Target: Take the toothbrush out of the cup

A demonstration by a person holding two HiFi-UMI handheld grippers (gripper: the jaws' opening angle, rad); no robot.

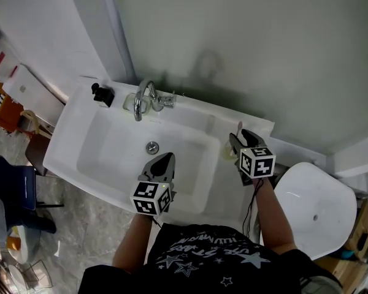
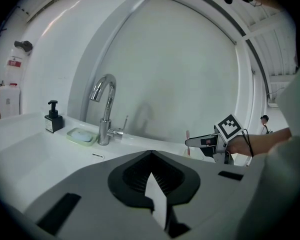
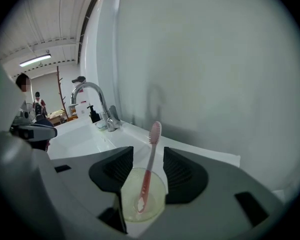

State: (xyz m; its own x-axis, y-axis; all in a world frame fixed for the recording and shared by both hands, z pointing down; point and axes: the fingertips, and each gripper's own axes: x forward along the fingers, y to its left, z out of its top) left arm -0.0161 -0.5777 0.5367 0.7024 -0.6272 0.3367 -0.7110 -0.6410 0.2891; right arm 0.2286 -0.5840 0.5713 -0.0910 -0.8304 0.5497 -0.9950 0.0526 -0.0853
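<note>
At the far left of the sink [image 1: 70,141], on its back ledge, stands a black soap bottle [image 1: 102,94]. Just beside it to the right is a soap dish [image 2: 82,135], and then the tap [image 1: 144,97], whose spout bends over the basin. The drain [image 1: 152,146] is in the basin floor, in front of the tap.

The left gripper [image 1: 165,159] hovers over the front part of the basin. Its jaws meet at the tips and hold nothing.

To the right, on the flat ledge of the sink near the wall [image 1: 245,54], stands the cup [image 3: 157,196], pale and half clear. The pink toothbrush [image 3: 149,169] is in the cup, with its handle end on the bottom and its bristle head up, a little tilted. The right gripper [image 1: 238,141] is at the cup with its jaws partly apart, one on each side of the toothbrush; the pads do not touch it.

At the far right, beside the sink, is a white seat [image 1: 316,204].
</note>
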